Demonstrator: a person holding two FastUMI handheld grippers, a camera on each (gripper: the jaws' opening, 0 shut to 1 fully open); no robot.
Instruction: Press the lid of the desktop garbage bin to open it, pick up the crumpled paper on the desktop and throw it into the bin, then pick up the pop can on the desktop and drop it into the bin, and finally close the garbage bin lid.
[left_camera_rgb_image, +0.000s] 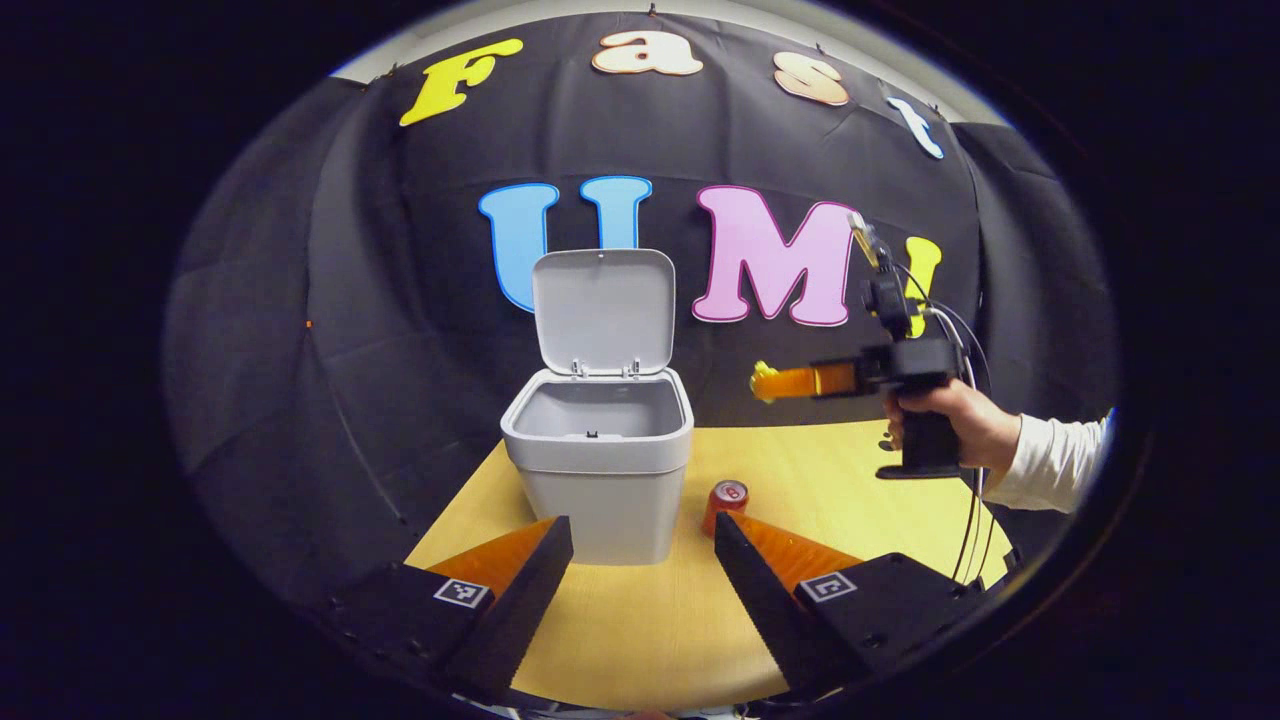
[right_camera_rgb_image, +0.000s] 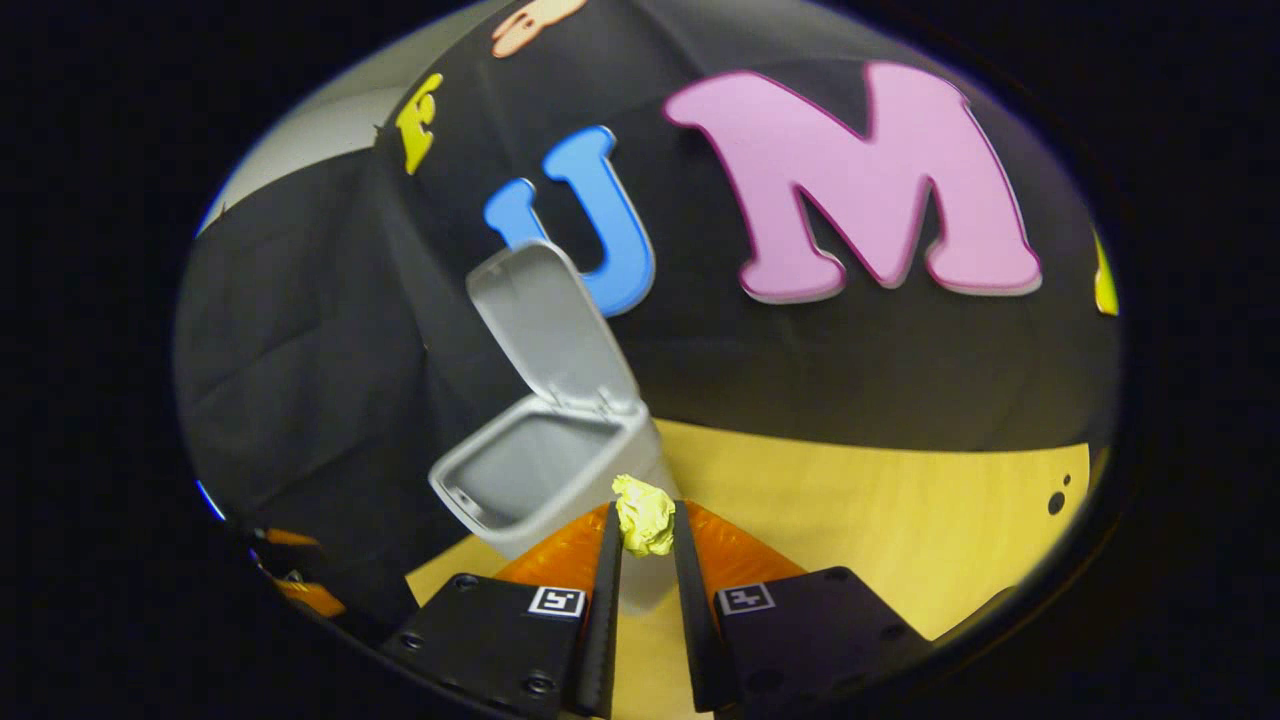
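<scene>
my right gripper (right_camera_rgb_image: 645, 545) has its two fingers drawn close together on the crumpled paper (right_camera_rgb_image: 644, 515), a small yellow ball pinched at the fingertips. it hangs above and to the right of the garbage bin (right_camera_rgb_image: 540, 475), not yet over the opening. in the left gripper view i see the same gripper (left_camera_rgb_image: 765, 383) held by a hand (left_camera_rgb_image: 950, 415), level with the bin's raised lid (left_camera_rgb_image: 603, 310).

my left gripper (left_camera_rgb_image: 640, 540) is spread wide and holds nothing, low over the desktop (left_camera_rgb_image: 870, 480) in front of the bin.

the bin stands open, lid upright at its back edge, the inside looking bare as far as i can tell.

the risk i judge: if i let go before the paper is above the opening, it drops onto the desktop or bounces off the rim. the ball is held only at the fingertips, so a jolt could shake it loose. swinging in high could knock the lid forward and shut it.

the pop can (left_camera_rgb_image: 726, 505) stands upright just right of the bin, near its base, under the path to the opening. nothing else stands in the way.
</scene>
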